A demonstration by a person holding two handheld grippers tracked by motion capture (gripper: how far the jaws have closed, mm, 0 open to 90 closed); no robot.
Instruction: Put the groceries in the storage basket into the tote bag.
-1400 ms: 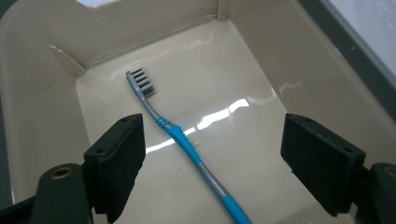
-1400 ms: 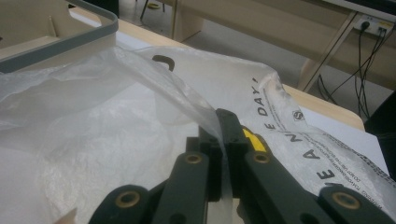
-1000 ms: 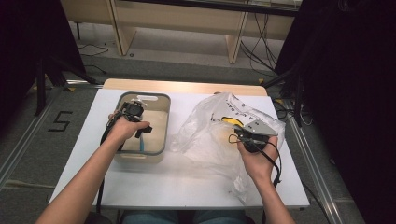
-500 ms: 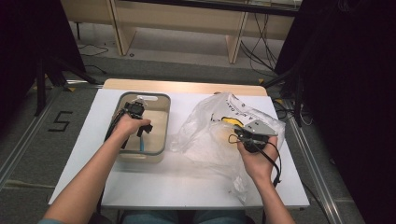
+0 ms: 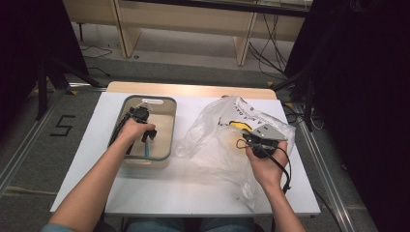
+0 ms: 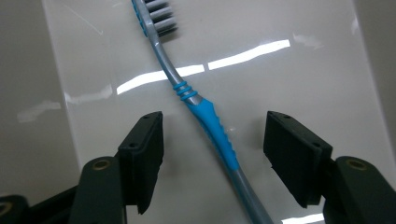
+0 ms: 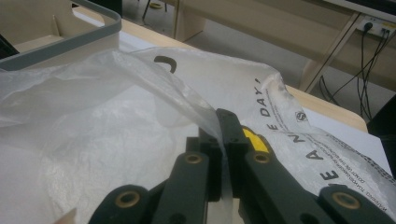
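My two grippers work over a white worktop [image 5: 193, 188].
In the tray [image 5: 167, 104], my left gripper [image 6: 212, 144], jaws closing but clear, straddles the toothbrush [image 6: 210, 123]; my right gripper [image 7: 227, 140] pinches the plastic bag [image 7: 116, 140].

Bag [image 7: 299, 116] carries black print: "E DAY" up one fold, "E A N" spaced out further down, plus a small round symbol and a block of fine print too small to read. Floor marking [image 5: 62, 125] left of the table reads "5".
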